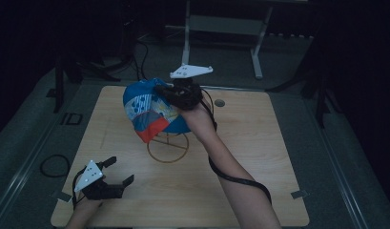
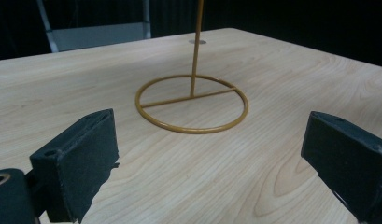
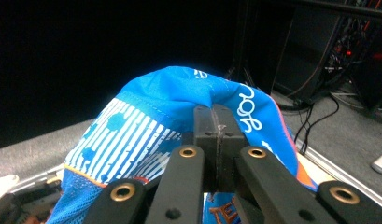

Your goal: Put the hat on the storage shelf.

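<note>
A dim room with a grey carpeted floor and the legs of a metal frame (image 1: 221, 28) at the top of the high view surrounds a pale wooden table (image 1: 259, 157) that takes up the middle of that picture.

Largest on it is a bright blue fabric cap with white stripes and an orange-red edge (image 1: 149, 109), at upper centre of the high view, held just above a thin gold wire stand with a ring base and an upright rod (image 1: 168, 147). The right gripper (image 1: 176, 91) has its jaws pressed together on a fold of the cap's cloth; in the right gripper view the two black pads meet with blue fabric (image 3: 179, 102) bunched over them. The left gripper (image 1: 117, 172), at lower left of the high view, rests low near the table's front edge with its jaws spread wide and nothing between them, facing the stand's ring (image 2: 192, 103).

The step in hand looks like hanging the cap on the stand. Next, the cap's hollow probably has to be centred over the rod's tip and lowered, perhaps with the free gripper steadying the base.

The cap covers the rod's top, so whether cloth already touches it cannot be told. The lettering on the cap is too cut off to read.
</note>
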Action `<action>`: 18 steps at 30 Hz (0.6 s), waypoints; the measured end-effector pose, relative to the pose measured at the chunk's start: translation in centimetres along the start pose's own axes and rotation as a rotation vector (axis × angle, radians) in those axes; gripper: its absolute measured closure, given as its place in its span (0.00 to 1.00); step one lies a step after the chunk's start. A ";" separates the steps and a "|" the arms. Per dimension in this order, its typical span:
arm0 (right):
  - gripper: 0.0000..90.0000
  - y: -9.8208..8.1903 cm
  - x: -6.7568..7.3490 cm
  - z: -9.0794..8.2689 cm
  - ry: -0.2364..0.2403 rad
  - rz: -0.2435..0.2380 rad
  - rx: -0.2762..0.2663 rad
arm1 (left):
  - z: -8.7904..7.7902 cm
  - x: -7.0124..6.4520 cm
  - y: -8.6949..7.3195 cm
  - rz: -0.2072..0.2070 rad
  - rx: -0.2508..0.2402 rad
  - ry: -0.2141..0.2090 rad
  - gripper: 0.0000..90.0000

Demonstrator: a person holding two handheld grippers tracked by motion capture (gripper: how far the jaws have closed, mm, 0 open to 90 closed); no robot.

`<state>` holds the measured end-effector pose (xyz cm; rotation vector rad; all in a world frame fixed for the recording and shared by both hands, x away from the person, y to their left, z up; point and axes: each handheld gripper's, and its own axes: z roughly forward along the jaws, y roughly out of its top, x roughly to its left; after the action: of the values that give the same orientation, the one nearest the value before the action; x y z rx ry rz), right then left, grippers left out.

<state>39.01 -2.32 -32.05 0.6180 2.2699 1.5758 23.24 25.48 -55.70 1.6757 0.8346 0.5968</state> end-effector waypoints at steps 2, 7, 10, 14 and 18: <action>1.00 -0.4 -0.2 0.0 -0.006 0.001 0.011 | 0.0 0.0 0.0 -0.005 -0.002 -0.004 0.05; 1.00 -1.3 -1.2 -0.3 -0.023 0.023 0.029 | 0.1 0.0 -0.1 -0.012 0.001 -0.012 0.05; 1.00 -1.9 -1.5 -0.8 -0.024 0.032 0.033 | 0.2 0.0 -0.1 -0.015 0.006 -0.016 0.05; 1.00 -2.8 -1.8 -1.3 -0.031 0.035 0.039 | 0.4 -0.1 -0.2 -0.018 0.013 -0.025 0.05; 1.00 -3.9 -2.3 -1.7 -0.026 0.057 0.045 | 0.4 0.0 -0.2 -0.017 0.011 -0.027 0.05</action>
<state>39.44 -6.06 -35.07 0.7165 2.2935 1.5362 23.43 25.25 -56.00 1.6814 0.8331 0.5574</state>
